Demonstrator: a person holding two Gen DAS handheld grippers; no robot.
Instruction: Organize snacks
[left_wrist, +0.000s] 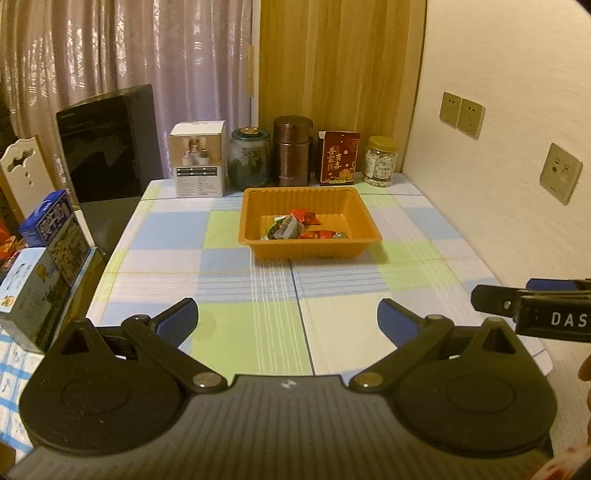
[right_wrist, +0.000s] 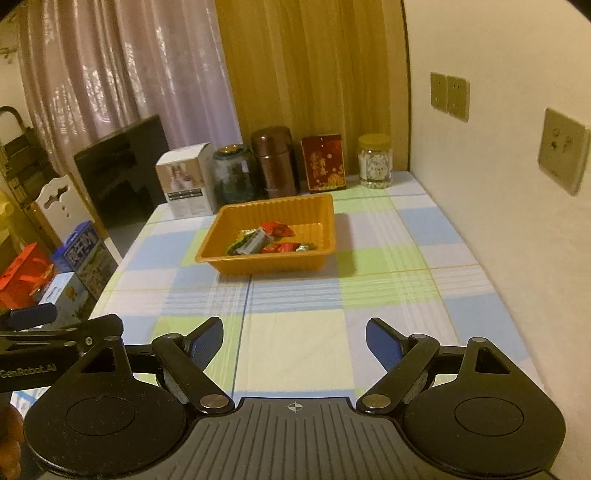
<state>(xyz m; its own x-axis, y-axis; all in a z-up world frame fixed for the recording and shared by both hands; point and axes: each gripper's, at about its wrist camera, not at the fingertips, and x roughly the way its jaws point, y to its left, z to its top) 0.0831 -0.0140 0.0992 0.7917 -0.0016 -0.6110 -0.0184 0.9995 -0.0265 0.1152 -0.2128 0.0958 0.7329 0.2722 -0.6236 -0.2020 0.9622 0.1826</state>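
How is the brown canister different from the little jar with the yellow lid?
The brown canister is taller, dark and shiny; you cannot see inside. The yellow-lid jar is shorter and clear, showing small pale pieces. Both stand upright at the back of the table.

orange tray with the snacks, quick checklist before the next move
1. Snacks inside the orange tray: ok, wrapped pieces lie together near its front wall.
2. Loose snacks left on the checked tablecloth: ok, none visible.
3. Left gripper: ok, fingers apart, nothing between them.
4. Right gripper: ok, fingers apart, nothing between them.
5. Tray clear of the jars and boxes behind it: ok, a gap shows.
6. More snacks off the table: cannot tell.
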